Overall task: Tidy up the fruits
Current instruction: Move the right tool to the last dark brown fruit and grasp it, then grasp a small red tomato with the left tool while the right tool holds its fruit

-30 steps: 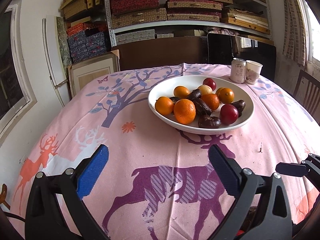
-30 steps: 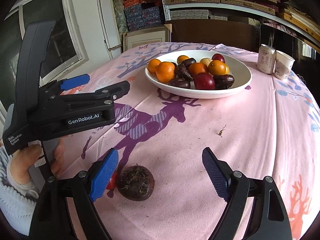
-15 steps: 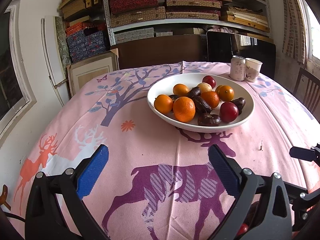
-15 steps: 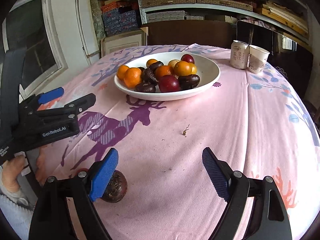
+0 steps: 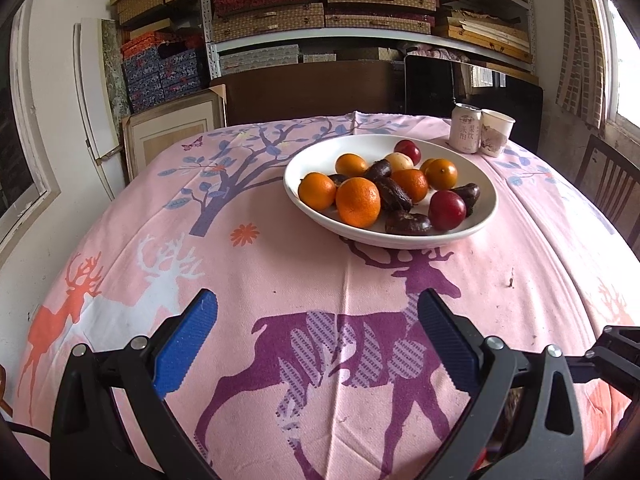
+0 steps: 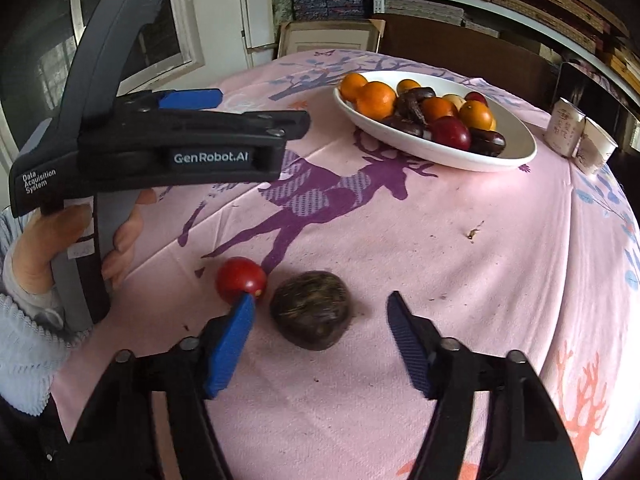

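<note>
**Right claw straddling dark fruit on the surface; left claw idle**

Right wrist view: right claw (image 6: pixel 320 299) points down at the pink deer-print cloth covering the surface (image 6: pixel 480 288). A dark brown, rough-skinned fruit (image 6: pixel 310 310) lies on the cloth between its fingers. The jaws have just been closing, but a strip of cloth shows on either side of the fruit, wider on the right, so the pads are not pressing on it. The fruit is not gripped and sits on the cloth.

A small red fruit (image 6: pixel 240 278) lies just beside the dark one, on its left. The tip of the blue left finger (image 6: pixel 230 340) overlaps the red fruit's lower edge; I cannot tell whether they touch.

The white bowl (image 6: pixel 516 156) stands well apart from both loose fruits, toward the far side. It holds oranges, dark brown fruits, red fruits and one pale fruit. A drinks can (image 6: pixel 564 128) and a paper cup (image 6: pixel 596 148) stand touching each other beyond the bowl, to the right.

Left wrist view: left claw (image 5: pixel 316 296) has its jaws wide apart with only the purple deer print between them. It is seen in the right wrist view too, held by a hand (image 6: pixel 36 248) in a pale knit sleeve, above and left of the red fruit.

Background: shelves (image 5: pixel 360 32) stacked with flat boxes.
</note>
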Available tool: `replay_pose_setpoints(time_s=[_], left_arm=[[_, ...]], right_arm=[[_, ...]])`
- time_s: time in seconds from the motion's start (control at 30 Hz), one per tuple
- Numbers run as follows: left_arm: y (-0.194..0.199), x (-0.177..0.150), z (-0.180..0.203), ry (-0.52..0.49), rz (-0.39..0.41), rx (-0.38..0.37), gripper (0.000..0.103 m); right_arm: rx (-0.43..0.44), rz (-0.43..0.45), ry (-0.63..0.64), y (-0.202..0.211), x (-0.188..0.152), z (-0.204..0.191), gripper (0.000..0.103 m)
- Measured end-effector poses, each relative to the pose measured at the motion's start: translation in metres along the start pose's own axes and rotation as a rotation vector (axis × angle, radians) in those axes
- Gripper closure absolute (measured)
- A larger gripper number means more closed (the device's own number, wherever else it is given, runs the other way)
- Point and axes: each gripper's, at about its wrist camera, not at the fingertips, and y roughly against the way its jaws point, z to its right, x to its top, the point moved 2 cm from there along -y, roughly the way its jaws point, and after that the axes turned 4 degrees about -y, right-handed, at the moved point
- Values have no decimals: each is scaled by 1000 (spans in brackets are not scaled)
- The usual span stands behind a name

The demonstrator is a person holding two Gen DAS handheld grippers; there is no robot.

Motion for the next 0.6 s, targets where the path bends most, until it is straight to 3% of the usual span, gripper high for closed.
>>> replay_pose_setpoints(time_s=[0.13, 0.23, 0.4, 0.53, 0.6], left_arm=[[4, -10, 5, -19, -31, -72, 5], [13, -21, 14, -51, -60, -170, 5], [33, -40, 47, -222, -78, -241, 5], [29, -46, 66, -303, -124, -286, 6], [23, -48, 70, -316, -168, -321, 26]], right_arm=[[28, -23, -13, -4, -1, 3, 61], [72, -3, -66, 2, -1, 16, 61], [2, 73, -258, 17, -2, 72, 61], [-1, 92, -278, 23, -5, 78, 61], [1, 93, -277, 23, -5, 79, 61]])
